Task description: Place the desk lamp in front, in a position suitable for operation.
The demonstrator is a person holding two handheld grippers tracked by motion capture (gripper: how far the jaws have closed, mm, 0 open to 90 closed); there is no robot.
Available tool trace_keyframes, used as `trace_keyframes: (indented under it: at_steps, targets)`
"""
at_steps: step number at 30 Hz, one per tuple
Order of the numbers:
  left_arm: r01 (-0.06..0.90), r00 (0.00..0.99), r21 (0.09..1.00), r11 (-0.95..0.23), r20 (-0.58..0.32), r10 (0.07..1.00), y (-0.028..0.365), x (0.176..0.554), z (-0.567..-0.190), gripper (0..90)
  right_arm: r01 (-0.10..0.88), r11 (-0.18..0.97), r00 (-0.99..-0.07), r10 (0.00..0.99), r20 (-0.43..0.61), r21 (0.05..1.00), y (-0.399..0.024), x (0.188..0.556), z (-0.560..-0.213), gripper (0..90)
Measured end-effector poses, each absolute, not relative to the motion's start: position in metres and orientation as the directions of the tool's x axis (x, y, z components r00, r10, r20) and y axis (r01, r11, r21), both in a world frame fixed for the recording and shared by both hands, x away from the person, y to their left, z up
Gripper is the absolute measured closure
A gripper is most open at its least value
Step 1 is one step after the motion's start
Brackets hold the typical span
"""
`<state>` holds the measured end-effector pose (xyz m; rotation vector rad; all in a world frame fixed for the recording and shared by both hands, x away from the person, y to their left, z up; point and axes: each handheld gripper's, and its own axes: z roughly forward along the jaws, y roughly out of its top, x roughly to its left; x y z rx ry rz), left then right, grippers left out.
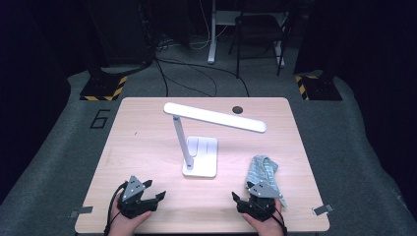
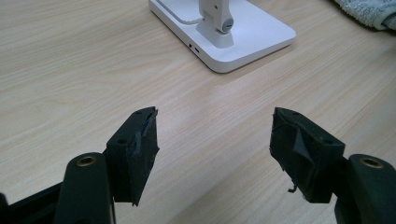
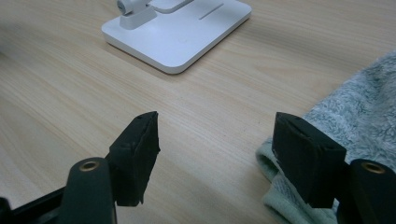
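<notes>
Nothing looks begun yet — the fluffy grey-green cloth (image 1: 262,170) lies crumpled on the pale wooden table (image 1: 147,132), right of the white desk lamp (image 1: 200,147) and touching neither. The right gripper (image 3: 215,154) rests just beside the cloth, jaws spread and empty; the left gripper (image 2: 215,154) — equally wide, empty — faces the lamp's base.

The bench (image 1: 147,132) looks like pale wood-grain laminate, smooth with a soft sheen. The lamp (image 1: 199,147) is white plastic, smooth and satiny; its base (image 2: 243,32) shows a faint gloss at the edges. The cloth (image 3: 359,107) is grey-green terry, fuzzy and matt, with a rolled hem. The fingers (image 2: 140,149) of both grippers are black and matt, faced with rough, frayed padding, and set with small brass-coloured metal inserts at their roots.
</notes>
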<state>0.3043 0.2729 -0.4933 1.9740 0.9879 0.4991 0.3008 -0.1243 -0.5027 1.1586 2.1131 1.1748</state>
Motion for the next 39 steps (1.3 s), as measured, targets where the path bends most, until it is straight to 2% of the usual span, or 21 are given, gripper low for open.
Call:
trace_keyframes:
  at_steps: [13, 15, 18, 22, 23, 24, 25, 27, 30, 34, 39]
  targets:
    - [0.468, 0.628, 0.82, -0.329, -0.047, 0.777, 0.273, 0.306, -0.496, 35.6, 0.465, 0.234, -0.521, 0.852, 0.05, 0.854, -0.132, 0.3, -0.497, 33.3]
    - [0.495, 0.618, 0.824, -0.276, -0.11, 0.779, 0.273, 0.305, -0.497, 37.6, 0.46, 0.239, -0.519, 0.854, 0.041, 0.855, -0.133, 0.3, -0.495, 34.8]
    - [0.505, 0.614, 0.82, -0.271, -0.12, 0.78, 0.275, 0.306, -0.494, 37.6, 0.447, 0.269, -0.519, 0.855, 0.003, 0.853, -0.132, 0.298, -0.494, 36.0]
    - [0.476, 0.619, 0.84, -0.259, -0.112, 0.777, 0.274, 0.308, -0.486, 37.6, 0.463, 0.25, -0.521, 0.853, 0.033, 0.85, -0.131, 0.3, -0.495, 37.7]
    - [0.496, 0.621, 0.835, -0.238, -0.149, 0.77, 0.272, 0.309, -0.483, 37.5, 0.451, 0.256, -0.529, 0.848, 0.025, 0.855, -0.13, 0.301, -0.495, 38.4]
    - [0.479, 0.636, 0.839, -0.258, -0.129, 0.761, 0.271, 0.312, -0.481, 37.5, 0.451, 0.256, -0.529, 0.848, 0.025, 0.855, -0.13, 0.301, -0.495, 39.8]
    - [0.489, 0.633, 0.837, -0.244, -0.149, 0.76, 0.268, 0.313, -0.479, 37.5, 0.448, 0.261, -0.528, 0.849, 0.017, 0.855, -0.13, 0.301, -0.495, 39.8]
    - [0.457, 0.66, 0.837, -0.301, -0.092, 0.745, 0.266, 0.318, -0.475, 37.5, 0.446, 0.26, -0.525, 0.851, 0.015, 0.856, -0.131, 0.302, -0.495, 39.8]
    - [0.44, 0.674, 0.839, -0.318, -0.074, 0.735, 0.259, 0.323, -0.47, 37.5, 0.466, 0.231, -0.508, 0.86, 0.045, 0.854, -0.133, 0.304, -0.495, 39.3]
    - [0.438, 0.679, 0.844, -0.31, -0.085, 0.729, 0.252, 0.333, -0.463, 37.6, 0.492, 0.198, -0.492, 0.867, 0.083, 0.848, -0.134, 0.306, -0.496, 39.1]
    - [0.421, 0.693, 0.852, -0.31, -0.082, 0.716, 0.246, 0.345, -0.453, 37.9, 0.483, 0.223, -0.515, 0.855, 0.069, 0.847, -0.132, 0.307, -0.497, 39.1]
